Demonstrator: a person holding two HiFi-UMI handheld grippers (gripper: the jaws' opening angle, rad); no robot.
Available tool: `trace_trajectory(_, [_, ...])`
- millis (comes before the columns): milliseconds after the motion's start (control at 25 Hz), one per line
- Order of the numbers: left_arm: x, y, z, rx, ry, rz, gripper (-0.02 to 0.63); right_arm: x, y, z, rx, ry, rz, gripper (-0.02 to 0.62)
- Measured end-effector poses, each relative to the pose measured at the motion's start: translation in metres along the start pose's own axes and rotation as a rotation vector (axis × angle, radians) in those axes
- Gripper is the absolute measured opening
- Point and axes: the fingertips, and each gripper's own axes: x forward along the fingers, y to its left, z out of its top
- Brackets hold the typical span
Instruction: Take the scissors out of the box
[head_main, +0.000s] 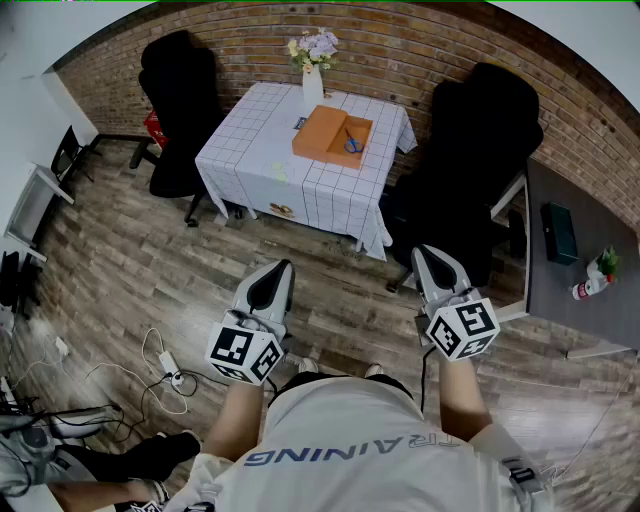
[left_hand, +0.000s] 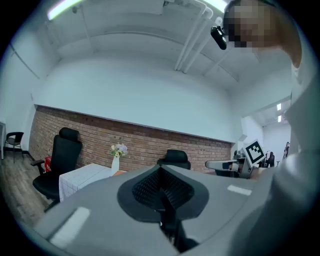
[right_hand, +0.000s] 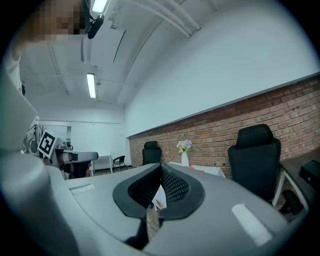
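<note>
Both tools are held level over the wood-plank floor (head_main: 150, 250), well apart from the table and side by side in front of the person's white shirt (head_main: 360, 440).

- Left gripper (head_main: 274, 270), grey shell with black ribbed pads: jaws pressed together, nothing between them.
- Right gripper (head_main: 430, 255), same build: jaws pressed together at the tips, nothing pinched.
- Each one carries its marker cube at the rear, nearest the person.

Task item: the blue-handled scissors (head_main: 352, 141) lie inside the open compartment of the flat orange cardboard box (head_main: 318, 135), at the box's right end. Neither tool touches them.

The box sits on the square table with the white grid-pattern cloth (head_main: 255, 155), toward its far side. Just beside the box on that far side is a white vase (head_main: 312, 88) holding pale purple and yellow flowers (head_main: 315, 47). A few small items also lie on the cloth, too small to identify.

Surroundings:
- 2 black office chairs, 1 left of the table (head_main: 180, 95) and 1 right of it (head_main: 475, 160).
- A red brick wall (head_main: 420, 45) behind them.
- A grey desk (head_main: 585, 300) at far right with a dark rectangular case (head_main: 560, 232) on it.
- White cables and a power strip (head_main: 165, 365) on the floor at lower left.
</note>
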Motion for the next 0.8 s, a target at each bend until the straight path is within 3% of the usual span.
trace_trajectory(800, [-0.007, 0.021, -0.014, -0.01, 0.038, 0.02, 0.003, 0.029, 0.016, -0.018, 0.009, 0.034, 0.023, 0.017])
